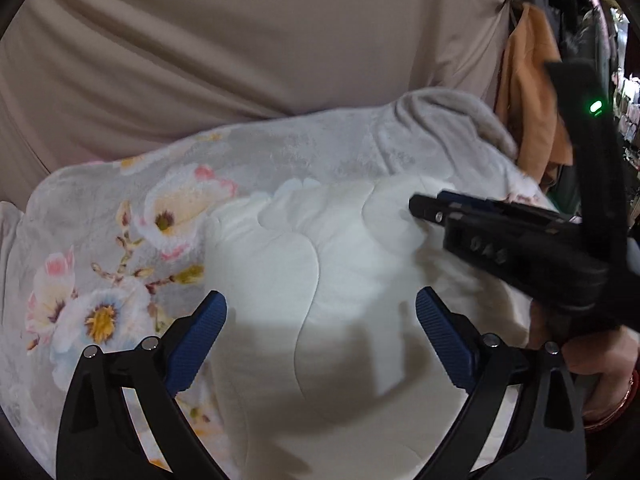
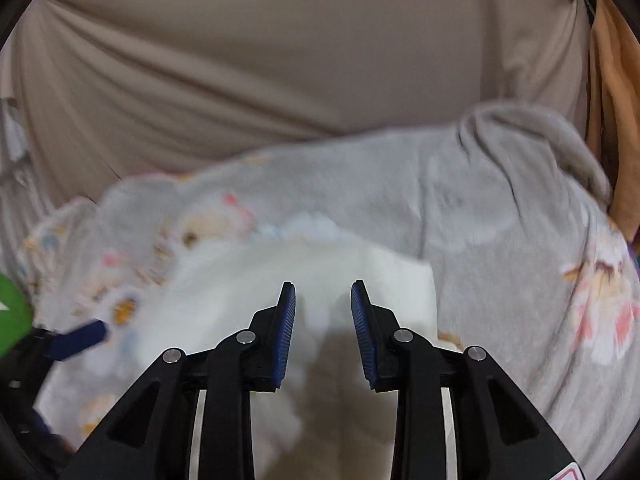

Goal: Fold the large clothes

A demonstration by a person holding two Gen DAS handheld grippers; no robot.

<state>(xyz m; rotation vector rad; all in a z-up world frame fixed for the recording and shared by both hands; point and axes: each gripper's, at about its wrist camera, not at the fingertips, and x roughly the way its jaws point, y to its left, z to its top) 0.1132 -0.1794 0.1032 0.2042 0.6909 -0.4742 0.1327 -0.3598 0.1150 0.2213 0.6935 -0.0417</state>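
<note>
A large grey floral blanket (image 1: 120, 220) lies bunched on a beige sheet, with its white underside (image 1: 320, 240) folded over on top. My left gripper (image 1: 320, 296) hovers over the white part, its jaws wide open and nothing between them. My right gripper (image 1: 420, 206) reaches in from the right, its tips by the white fold's far edge. In the right wrist view the right gripper (image 2: 323, 286) stands partly open above the white layer (image 2: 300, 264), with no cloth between the pads. The grey side (image 2: 500, 220) bulges to the right. One blue finger of the left gripper (image 2: 80, 340) shows at the left edge.
The beige sheet (image 1: 240, 40) fills the space behind the blanket, creased. An orange cloth (image 1: 524, 80) hangs at the far right beside dark clutter. A person's hand (image 1: 600, 368) with a red bangle holds the right gripper. A green round part (image 2: 12, 312) sits at the left edge.
</note>
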